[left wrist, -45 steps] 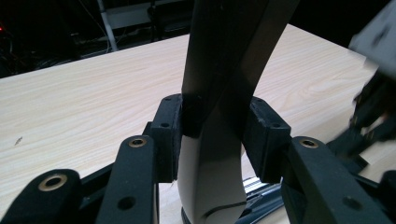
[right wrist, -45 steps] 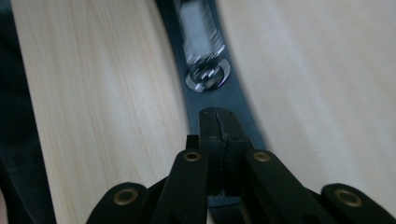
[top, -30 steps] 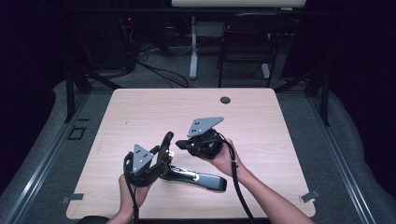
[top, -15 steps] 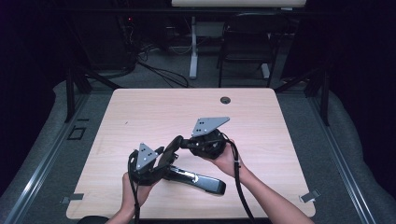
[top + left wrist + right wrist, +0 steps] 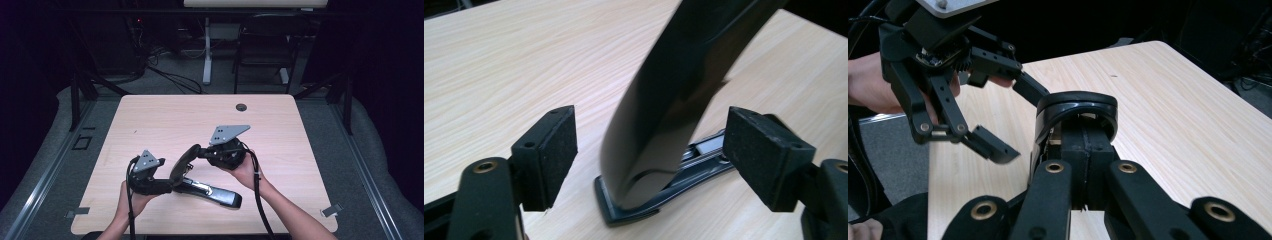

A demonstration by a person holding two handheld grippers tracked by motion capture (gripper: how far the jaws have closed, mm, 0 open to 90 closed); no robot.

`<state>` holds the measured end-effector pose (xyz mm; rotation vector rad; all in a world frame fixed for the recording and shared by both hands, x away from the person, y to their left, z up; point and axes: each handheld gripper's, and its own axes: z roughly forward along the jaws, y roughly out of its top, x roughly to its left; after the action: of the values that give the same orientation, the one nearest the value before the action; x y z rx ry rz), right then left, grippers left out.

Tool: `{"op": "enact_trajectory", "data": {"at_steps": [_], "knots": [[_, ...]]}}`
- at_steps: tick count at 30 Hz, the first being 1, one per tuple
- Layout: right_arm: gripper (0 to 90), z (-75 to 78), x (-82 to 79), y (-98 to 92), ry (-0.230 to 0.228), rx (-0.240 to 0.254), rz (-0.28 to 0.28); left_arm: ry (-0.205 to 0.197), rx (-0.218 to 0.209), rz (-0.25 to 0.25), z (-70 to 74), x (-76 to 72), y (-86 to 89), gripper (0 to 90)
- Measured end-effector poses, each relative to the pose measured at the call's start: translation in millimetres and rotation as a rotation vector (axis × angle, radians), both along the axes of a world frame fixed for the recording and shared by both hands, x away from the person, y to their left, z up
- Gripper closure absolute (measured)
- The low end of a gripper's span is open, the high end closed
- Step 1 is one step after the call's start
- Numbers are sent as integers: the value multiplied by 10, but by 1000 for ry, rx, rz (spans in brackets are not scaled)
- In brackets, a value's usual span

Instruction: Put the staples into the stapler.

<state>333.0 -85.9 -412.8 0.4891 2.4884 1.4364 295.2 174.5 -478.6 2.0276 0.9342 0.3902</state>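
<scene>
A: Where are your tools?

B: My right tool has its two black jaws pressed together on the raised end of the glossy black stapler arm; in the right gripper view that rounded arm end sits just over the closed jaws. My left tool has its jaws spread wide. In the left gripper view the arm rises between the two pads, touching neither.

A: And the stapler itself?

B: The long black stapler base lies flat on the light wood desk, at about six o'clock, near my edge. The arm is swung up and open from the hinge end, leaning toward one o'clock. The metal staple channel shows along the base.

A: Anything farther out?

B: A small dark round grommet sits in the desk at twelve o'clock, well apart from the stapler. My left hand grips its tool at seven o'clock, my right hand at five.
</scene>
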Motion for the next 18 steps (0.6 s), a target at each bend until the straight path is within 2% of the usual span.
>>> {"op": "enact_trajectory", "data": {"at_steps": [3,8,13,18], "knots": [[900,-2,12,-18,5,-1,-2,51,17,-23,-56,65,43,175],[900,3,10,-26,12,-7,16,127,43,-101,-189,188,70,157],[900,3,28,-53,13,-14,5,150,55,-128,-272,286,77,170],[900,-2,59,-94,17,-20,-5,145,84,-155,-286,276,40,203]]}}
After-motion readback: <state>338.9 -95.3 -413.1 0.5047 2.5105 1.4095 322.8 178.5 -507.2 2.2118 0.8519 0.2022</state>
